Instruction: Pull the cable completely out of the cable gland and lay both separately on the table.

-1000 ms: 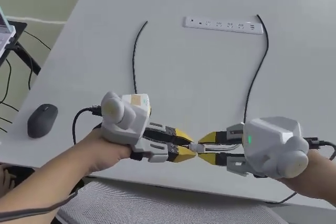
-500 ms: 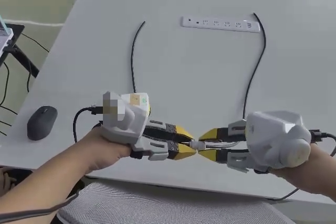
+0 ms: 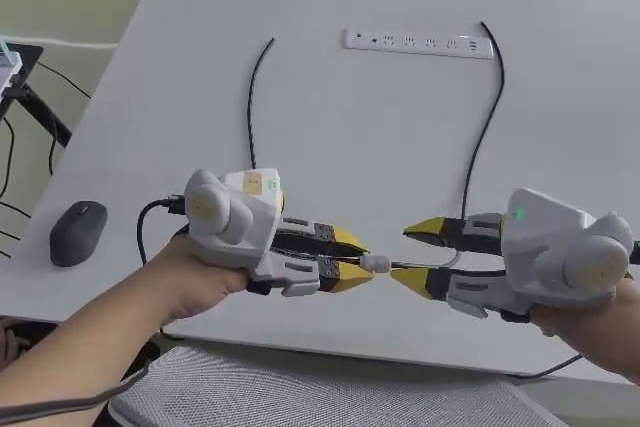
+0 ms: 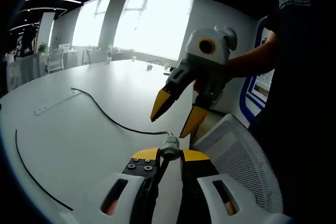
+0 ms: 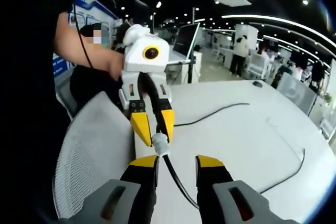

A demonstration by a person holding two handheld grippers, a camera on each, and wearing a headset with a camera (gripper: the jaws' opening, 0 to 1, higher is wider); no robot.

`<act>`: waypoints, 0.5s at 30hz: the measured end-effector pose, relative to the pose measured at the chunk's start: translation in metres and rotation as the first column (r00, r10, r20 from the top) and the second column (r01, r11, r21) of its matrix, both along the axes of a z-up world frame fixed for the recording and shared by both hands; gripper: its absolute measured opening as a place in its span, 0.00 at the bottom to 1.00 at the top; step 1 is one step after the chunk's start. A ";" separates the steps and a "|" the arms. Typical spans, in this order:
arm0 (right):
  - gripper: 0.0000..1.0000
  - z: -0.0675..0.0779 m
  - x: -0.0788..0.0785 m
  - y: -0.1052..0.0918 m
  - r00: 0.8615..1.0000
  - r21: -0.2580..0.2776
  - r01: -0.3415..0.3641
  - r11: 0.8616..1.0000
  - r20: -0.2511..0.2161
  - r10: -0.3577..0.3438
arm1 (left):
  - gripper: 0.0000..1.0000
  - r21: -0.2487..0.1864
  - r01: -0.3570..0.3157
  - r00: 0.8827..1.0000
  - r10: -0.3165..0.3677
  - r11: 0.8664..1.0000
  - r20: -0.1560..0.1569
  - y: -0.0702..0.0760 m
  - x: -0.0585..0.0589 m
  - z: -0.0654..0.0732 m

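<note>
Status: left gripper (image 3: pixel 362 267) is clamped tight on the cable gland (image 3: pixel 377 264), held in the air above the near edge of the desk (image 3: pixel 380 137), not resting on it. Reads as an anchor grip: gland fixed so the other side has something to pull against. Opposite it, nose to nose, the right gripper (image 3: pixel 400 253) has its jaws spread wide and grips nothing. The cable (image 5: pixel 172 174) comes out of the gland and runs straight back between those 2 open jaws, with no contact that I can see. So the cable sits in the gland, not out yet. My read: the right side is lined up to bite the cable close to the gland, then pull along its axis. Neither part is on the desk. Surface is plain matte white and large. It carries 1 power strip (image 3: pixel 420 43) at the far side, its black lead (image 3: pixel 485 137) trailing toward the near edge, 1 loose black wire (image 3: pixel 251 107) left of that, and a mouse (image 3: pixel 77 231) near the left edge. A mesh chair back (image 3: pixel 300 387) sits just below the grippers. Room: open-plan office, big bright windows (image 4: pixel 152 22), strip ceiling lights (image 5: pixel 273 22), a monitor (image 5: pixel 186 38), people (image 5: pixel 239 51) further back.
</note>
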State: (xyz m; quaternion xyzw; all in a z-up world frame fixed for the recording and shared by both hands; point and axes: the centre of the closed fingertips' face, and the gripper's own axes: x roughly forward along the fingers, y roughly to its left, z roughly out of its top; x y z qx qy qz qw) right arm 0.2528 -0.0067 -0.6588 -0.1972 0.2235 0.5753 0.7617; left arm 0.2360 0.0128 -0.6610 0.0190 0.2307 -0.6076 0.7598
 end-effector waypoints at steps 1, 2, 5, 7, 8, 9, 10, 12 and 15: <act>0.24 -0.001 -0.001 0.000 1.000 -0.009 0.003 1.000 0.003 -0.003 | 0.15 -0.001 -0.001 1.000 0.001 1.000 0.002 0.000 0.001 0.001; 0.24 -0.002 -0.001 -0.001 1.000 -0.022 0.009 1.000 0.009 -0.009 | 0.15 -0.001 -0.004 1.000 0.004 1.000 0.004 0.000 0.002 0.001; 0.24 -0.008 0.001 -0.003 0.998 -0.068 0.011 0.998 0.063 -0.007 | 0.15 -0.004 -0.014 1.000 0.014 1.000 0.015 0.001 0.007 0.003; 0.22 -0.010 0.001 -0.002 0.997 -0.086 0.012 0.996 0.081 -0.005 | 0.15 -0.005 -0.019 1.000 0.019 1.000 0.019 0.001 0.009 0.004; 0.21 -0.010 0.001 -0.002 0.996 -0.090 0.017 0.996 0.090 -0.009 | 0.15 -0.005 -0.019 1.000 0.020 1.000 0.018 0.001 0.009 0.004; 0.18 -0.009 0.002 -0.001 0.994 -0.098 0.022 0.995 0.108 -0.011 | 0.15 -0.004 -0.019 1.000 0.019 1.000 0.022 0.001 0.010 0.004; 0.17 -0.009 0.001 0.000 0.994 -0.094 0.020 0.995 0.106 -0.010 | 0.15 -0.002 -0.021 1.000 0.021 1.000 0.024 0.001 0.010 0.004; 0.15 -0.008 0.000 0.003 0.994 -0.091 0.020 0.996 0.109 -0.010 | 0.15 -0.002 -0.029 0.999 0.029 1.000 0.029 0.001 0.012 0.005; 0.11 -0.009 0.000 0.004 0.991 -0.103 0.021 0.994 0.130 -0.007 | 0.15 -0.002 -0.031 0.999 0.031 1.000 0.031 0.000 0.012 0.006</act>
